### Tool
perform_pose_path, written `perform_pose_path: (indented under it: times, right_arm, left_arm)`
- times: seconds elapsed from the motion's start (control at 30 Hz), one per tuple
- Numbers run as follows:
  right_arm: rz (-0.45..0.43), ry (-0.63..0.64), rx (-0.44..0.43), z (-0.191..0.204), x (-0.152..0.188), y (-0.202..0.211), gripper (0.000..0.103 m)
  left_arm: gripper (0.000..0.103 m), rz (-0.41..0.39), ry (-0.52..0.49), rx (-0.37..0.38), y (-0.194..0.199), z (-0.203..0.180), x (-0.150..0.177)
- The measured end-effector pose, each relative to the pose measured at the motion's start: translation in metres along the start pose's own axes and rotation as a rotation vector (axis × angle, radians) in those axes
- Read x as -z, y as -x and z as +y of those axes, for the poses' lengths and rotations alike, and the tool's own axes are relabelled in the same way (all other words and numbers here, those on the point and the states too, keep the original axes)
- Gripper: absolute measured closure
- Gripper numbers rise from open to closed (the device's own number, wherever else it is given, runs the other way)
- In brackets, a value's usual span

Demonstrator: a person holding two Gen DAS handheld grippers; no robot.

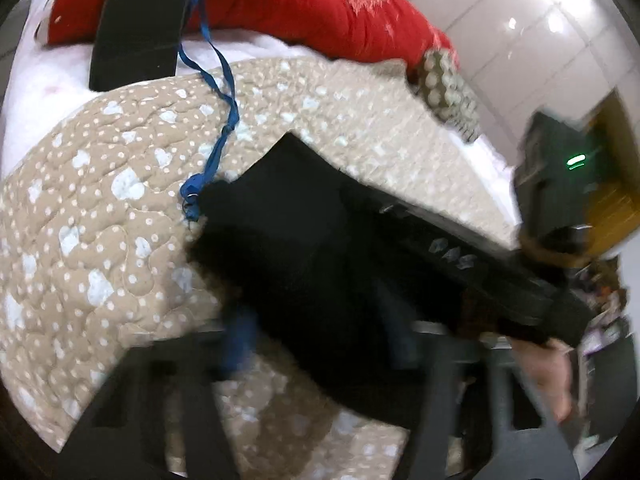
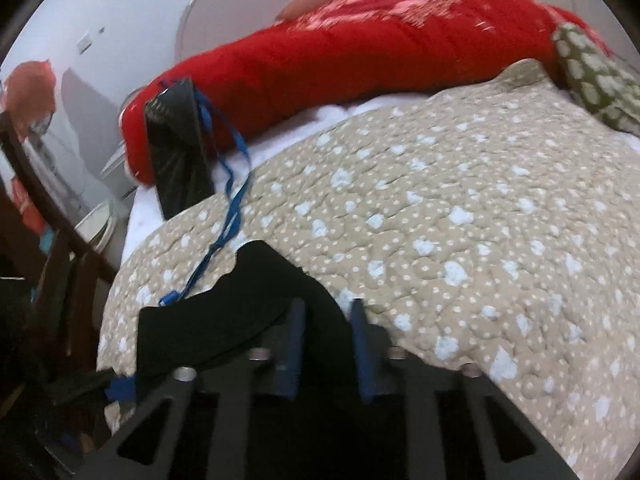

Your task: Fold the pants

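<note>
Here the right tool (image 2: 326,344) is pinching the black pants (image 2: 256,312): in the right wrist view its two blue fingers (image 2: 294,344) are pressing on a raised fold of the cloth at about 6 o'clock, the fold standing up between them and the rest of the garment spreading toward 8 o'clock over the quilt (image 2: 460,240). In the left wrist view the left tool (image 1: 316,364) is sitting low at 6 o'clock, blurred, with the pants (image 1: 304,248) bunched right over its fingers; the dark cloth is lying between them and hiding their tips, so I cannot tell whether they are gripping it. At 4 o'clock in that view the right tool (image 1: 532,304) is reaching in over the garment's edge, a hand (image 1: 548,376) showing behind it. A blue cord (image 1: 216,148) is running from the pants' near corner up toward 11 o'clock to a black flat object (image 1: 140,20) leaning on a red pillow (image 1: 304,4). Beyond the beige dotted quilt, a green patterned cushion (image 2: 596,80) is lying at 2 o'clock on the bed.
</note>
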State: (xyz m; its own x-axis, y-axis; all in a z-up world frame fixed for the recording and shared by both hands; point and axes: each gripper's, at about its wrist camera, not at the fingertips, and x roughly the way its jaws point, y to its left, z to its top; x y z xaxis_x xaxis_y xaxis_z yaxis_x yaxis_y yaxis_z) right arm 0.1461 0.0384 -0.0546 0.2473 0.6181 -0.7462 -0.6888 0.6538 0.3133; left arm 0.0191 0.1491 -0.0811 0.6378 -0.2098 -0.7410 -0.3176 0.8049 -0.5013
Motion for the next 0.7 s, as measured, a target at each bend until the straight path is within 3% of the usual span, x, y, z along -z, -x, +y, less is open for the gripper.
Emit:
perform_pose_path:
  times: [0.07, 0.27, 0.4, 0.43, 0.5, 0.53, 0.7]
  right_arm:
    - [-0.046, -0.005, 0.007, 0.004, 0.001, 0.011, 0.092]
    - [-0.207, -0.068, -0.016, -0.001, 0.008, 0.079, 0.100]
    - [-0.324, -0.202, 0.014, -0.022, 0.032, 0.139, 0.100]
    - [-0.356, -0.238, 0.017, -0.028, 0.037, 0.151, 0.096]
    - [-0.381, -0.312, 0.003, -0.040, 0.046, 0.168, 0.073]
    - [-0.367, -0.337, -0.014, -0.044, 0.047, 0.172, 0.054]
    - [-0.337, -0.357, -0.088, -0.037, 0.045, 0.190, 0.048]
  left_arm:
    - [0.075, -0.009, -0.008, 0.009, 0.004, -0.003, -0.002]
    - [0.080, -0.153, -0.177, 0.068, 0.055, -0.050, 0.000]
    - [0.080, -0.176, -0.307, 0.135, 0.068, -0.091, 0.014]
    - [0.080, -0.173, -0.329, 0.138, 0.066, -0.097, 0.018]
    - [0.080, -0.143, -0.358, 0.138, 0.057, -0.107, 0.026]
    - [0.080, -0.133, -0.363, 0.139, 0.053, -0.108, 0.027]
    - [0.080, -0.119, -0.387, 0.117, 0.041, -0.111, 0.037]
